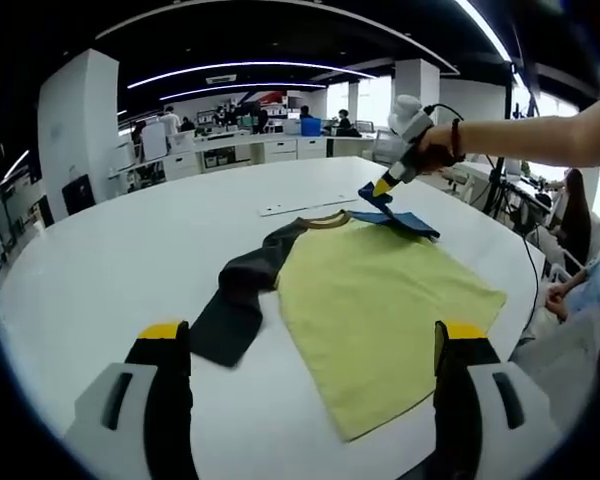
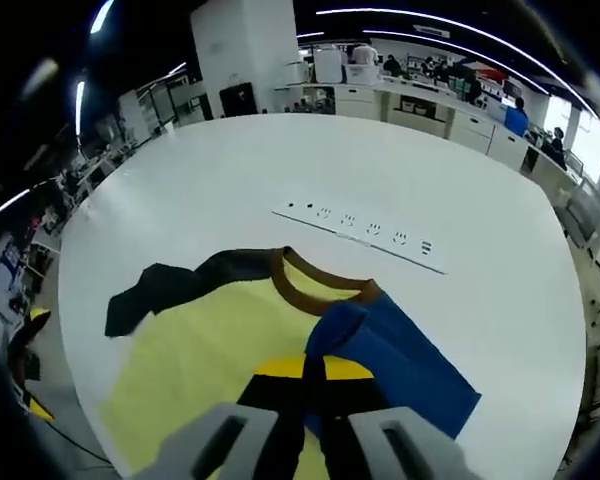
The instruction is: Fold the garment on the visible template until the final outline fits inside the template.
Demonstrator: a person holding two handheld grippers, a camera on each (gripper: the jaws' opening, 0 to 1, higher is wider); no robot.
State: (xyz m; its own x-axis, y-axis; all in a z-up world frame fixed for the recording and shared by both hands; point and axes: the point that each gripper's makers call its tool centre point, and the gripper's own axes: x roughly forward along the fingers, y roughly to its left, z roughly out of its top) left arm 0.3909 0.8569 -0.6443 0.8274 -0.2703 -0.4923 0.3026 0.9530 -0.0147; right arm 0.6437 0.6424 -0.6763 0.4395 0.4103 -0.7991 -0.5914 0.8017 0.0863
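Note:
A yellow T-shirt with a brown collar lies flat on the white table. Its dark grey sleeve stretches towards my left gripper, which hovers open above the shirt's near hem and holds nothing. My right gripper, held by a person's hand, is shut on the blue sleeve at the far side and lifts its end. In the right gripper view the right gripper pinches the blue sleeve over the yellow body, beside the collar and the dark sleeve.
A white socket strip lies on the table beyond the collar, also seen as a thin strip. The table edge curves close on the right, where people sit. Desks and shelves stand far behind.

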